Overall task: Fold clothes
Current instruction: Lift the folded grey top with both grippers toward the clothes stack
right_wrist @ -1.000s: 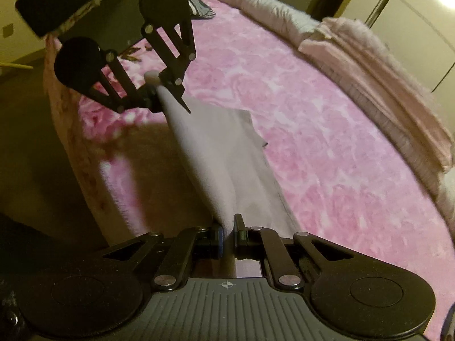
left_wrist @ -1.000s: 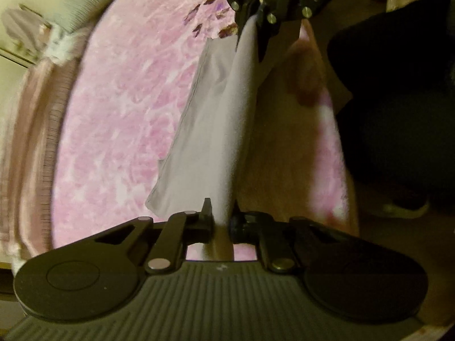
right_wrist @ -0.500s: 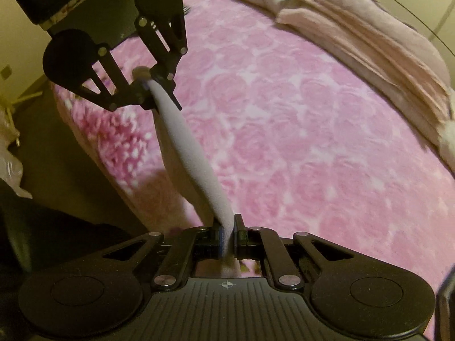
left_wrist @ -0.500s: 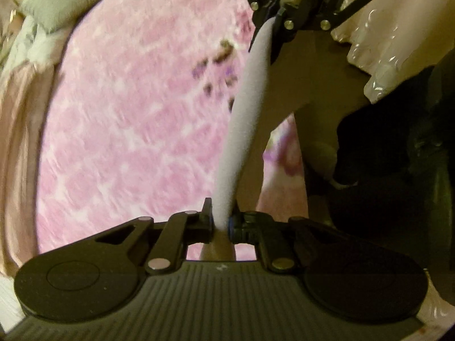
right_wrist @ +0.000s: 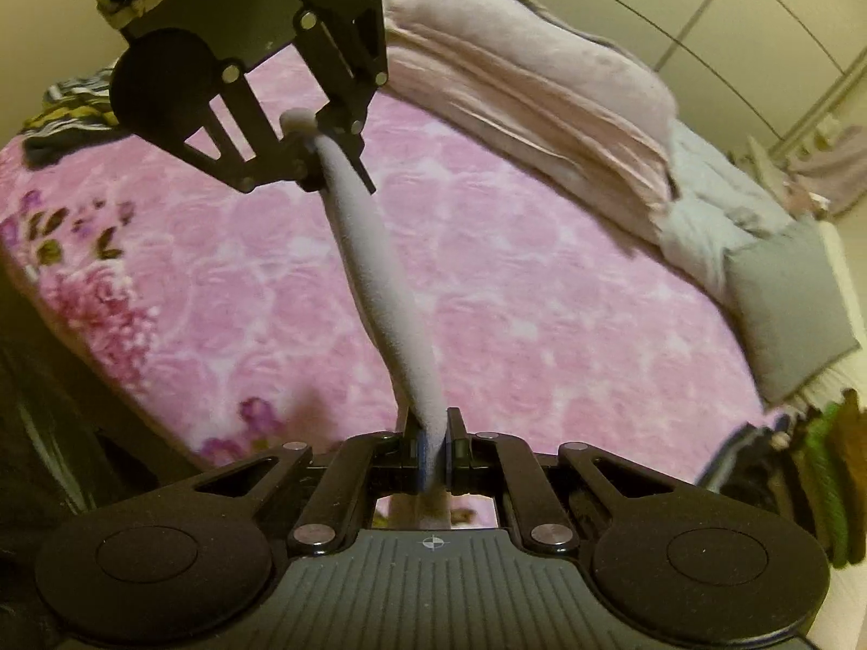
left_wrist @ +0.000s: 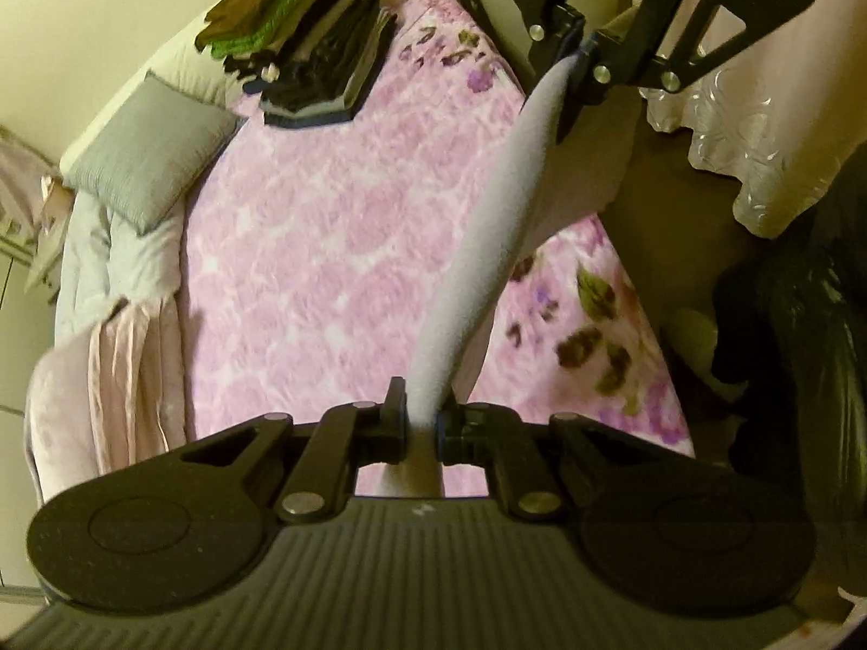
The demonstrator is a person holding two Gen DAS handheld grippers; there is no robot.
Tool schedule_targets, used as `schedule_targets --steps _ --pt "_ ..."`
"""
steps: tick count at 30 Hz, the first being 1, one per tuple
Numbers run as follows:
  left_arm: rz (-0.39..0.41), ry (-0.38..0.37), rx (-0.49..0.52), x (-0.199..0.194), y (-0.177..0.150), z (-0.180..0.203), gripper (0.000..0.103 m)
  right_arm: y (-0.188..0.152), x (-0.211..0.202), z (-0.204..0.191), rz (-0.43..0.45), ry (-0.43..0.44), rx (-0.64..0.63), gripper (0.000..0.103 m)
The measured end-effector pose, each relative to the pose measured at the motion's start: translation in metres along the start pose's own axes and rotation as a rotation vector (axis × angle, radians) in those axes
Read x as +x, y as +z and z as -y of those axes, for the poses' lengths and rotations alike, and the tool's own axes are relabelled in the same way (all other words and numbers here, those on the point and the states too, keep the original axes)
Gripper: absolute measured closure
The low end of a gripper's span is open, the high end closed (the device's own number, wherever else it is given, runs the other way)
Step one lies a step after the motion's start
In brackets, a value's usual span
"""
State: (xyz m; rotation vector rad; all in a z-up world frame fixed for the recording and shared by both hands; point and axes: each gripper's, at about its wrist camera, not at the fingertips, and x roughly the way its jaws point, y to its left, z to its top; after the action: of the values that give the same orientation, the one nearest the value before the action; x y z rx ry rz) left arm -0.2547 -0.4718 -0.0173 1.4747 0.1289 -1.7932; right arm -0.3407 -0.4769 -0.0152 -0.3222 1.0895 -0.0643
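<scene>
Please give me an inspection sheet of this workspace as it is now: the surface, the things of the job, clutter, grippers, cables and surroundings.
Surface: bed with pink floral blanket, middle area bare.
Job's things: one pale grey garment, stretched taut between both grippers, lifted off the blanket.
Clutter: stack of folded clothes at the far corner; grey pillow; folded pink bedding along one edge.
Grippers: left gripper shut on the garment; right gripper shut on its other end.
Cables: nothing seen.
Surroundings: light wall, closet doors, lace-like curtain, dark floor beside the bed.
</scene>
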Motion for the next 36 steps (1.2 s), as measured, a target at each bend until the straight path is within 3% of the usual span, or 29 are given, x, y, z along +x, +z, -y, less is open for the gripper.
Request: schedule_targets --steps 7,19,24,29,36 --pt "-0.004 -0.022 0.068 0.020 0.064 -0.008 0.095 -0.044 -0.016 0.049 0.000 -0.010 0.047 0.101" --pt "0.008 -0.040 0.050 0.075 0.217 -0.015 0.095 -0.146 -0.048 0.166 0.000 -0.014 0.051 0.101" --pt "0.022 -0.056 0.062 0.101 0.265 -0.024 0.095 -0.181 -0.053 0.210 -0.020 -0.024 0.068 0.101" --pt "0.052 -0.099 0.087 0.125 0.300 -0.051 0.095 -0.196 -0.053 0.257 -0.031 -0.025 0.113 0.101" --pt "0.159 -0.111 0.146 0.152 0.356 -0.122 0.096 -0.197 -0.059 0.336 -0.069 -0.086 0.148 0.101"
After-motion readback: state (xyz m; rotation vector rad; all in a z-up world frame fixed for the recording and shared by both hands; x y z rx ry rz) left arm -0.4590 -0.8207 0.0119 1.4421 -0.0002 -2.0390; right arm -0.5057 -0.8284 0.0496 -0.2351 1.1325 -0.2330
